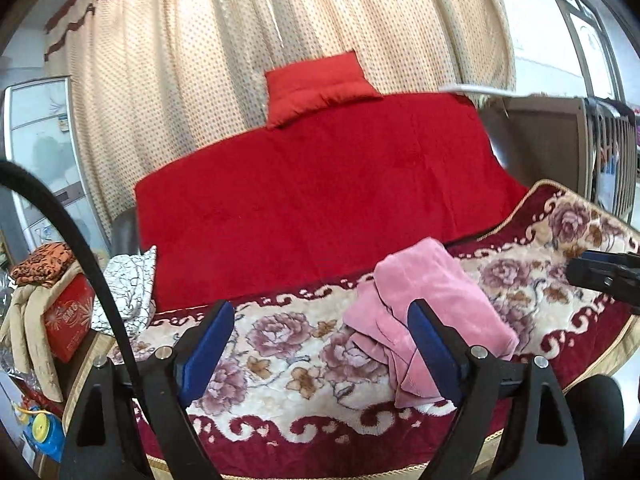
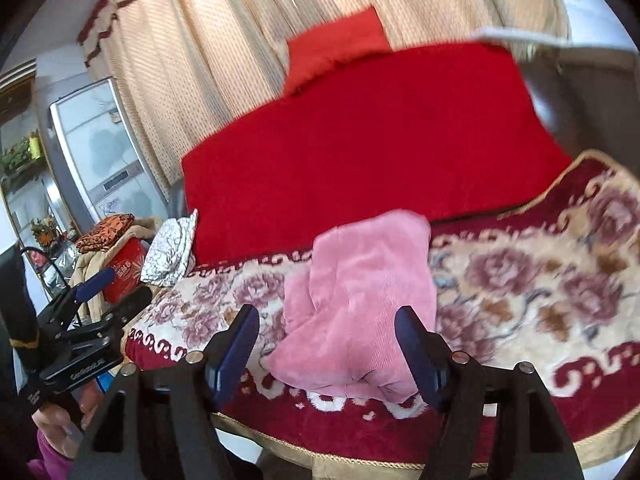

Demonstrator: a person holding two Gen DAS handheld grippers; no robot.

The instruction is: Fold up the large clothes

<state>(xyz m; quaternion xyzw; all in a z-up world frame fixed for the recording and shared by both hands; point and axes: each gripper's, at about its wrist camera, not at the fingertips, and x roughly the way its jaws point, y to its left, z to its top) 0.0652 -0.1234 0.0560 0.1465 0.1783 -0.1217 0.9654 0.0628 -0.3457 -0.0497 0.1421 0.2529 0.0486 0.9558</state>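
A pink corduroy garment (image 1: 432, 292) (image 2: 360, 280) lies bunched and partly folded on a floral blanket (image 1: 280, 340) (image 2: 520, 280). My left gripper (image 1: 320, 320) hovers above the blanket with its blue pads wide apart and nothing between them; the garment is just ahead and to its right. In the right wrist view that left gripper (image 2: 100, 292) shows at the far left, held by a hand. My right gripper (image 2: 327, 320) is open above the garment's near end, with neither pad touching the cloth. Its tip (image 1: 604, 272) also pokes in at the right edge of the left wrist view.
A red blanket (image 1: 320, 192) (image 2: 360, 140) and a red pillow (image 1: 316, 84) lie behind, against a dotted cream curtain (image 1: 180, 80). At the left are a white patterned cloth (image 1: 128, 280), a red box (image 1: 68, 320) under clothes and a fridge (image 1: 40, 140). A black cable (image 1: 80, 240) arcs across.
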